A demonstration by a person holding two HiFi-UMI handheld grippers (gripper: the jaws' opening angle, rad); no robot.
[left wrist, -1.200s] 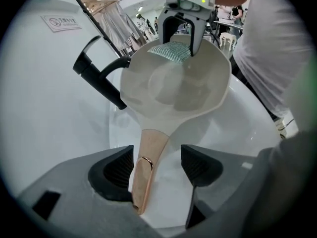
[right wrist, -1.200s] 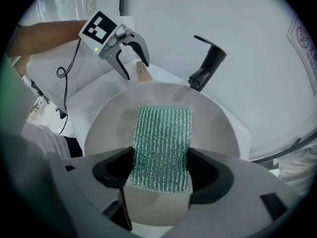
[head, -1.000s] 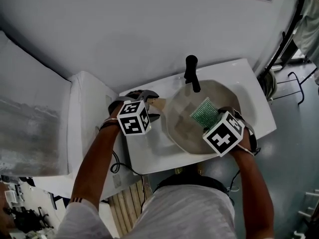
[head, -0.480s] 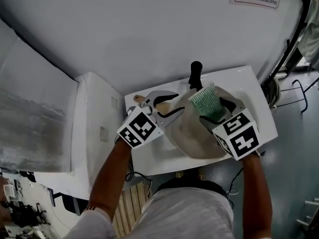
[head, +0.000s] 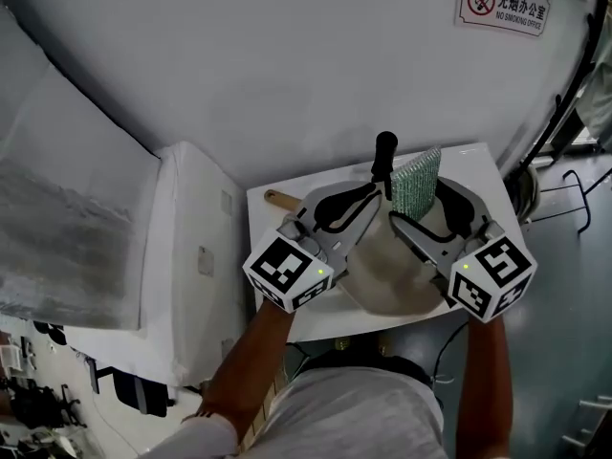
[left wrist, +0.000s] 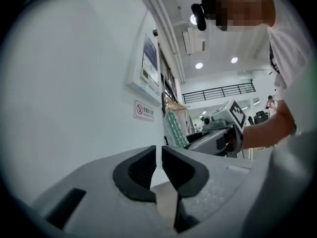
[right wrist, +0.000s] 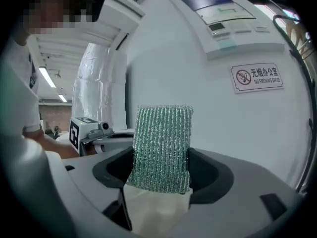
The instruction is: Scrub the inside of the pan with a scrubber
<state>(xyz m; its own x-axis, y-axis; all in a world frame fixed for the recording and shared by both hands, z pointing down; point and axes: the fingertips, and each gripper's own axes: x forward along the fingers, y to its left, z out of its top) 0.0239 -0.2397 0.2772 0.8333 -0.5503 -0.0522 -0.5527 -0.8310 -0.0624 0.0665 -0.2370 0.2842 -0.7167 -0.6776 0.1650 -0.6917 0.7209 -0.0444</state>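
A beige pan (head: 382,273) lies in the white sink (head: 481,163), its wooden handle (head: 279,199) pointing left. My right gripper (head: 421,208) is raised above the pan and shut on a green scrubber (head: 418,182), which stands upright between its jaws (right wrist: 161,148). My left gripper (head: 376,192) is raised beside it, apart from the pan. Its jaws have just been closing with nothing between them, and only a thin slit shows in the left gripper view (left wrist: 159,151). The grippers hide part of the pan.
A black faucet (head: 384,151) stands at the sink's back edge, just beyond both grippers. A white cabinet (head: 191,247) adjoins the sink on the left. A no-smoking sign (head: 504,3) hangs on the wall. A dark metal frame (head: 550,113) stands at the right.
Both grippers rose out of the sink. The right one lifted the scrubber off the pan's inside. The left one left the handle's side and closed its wide-open jaws.
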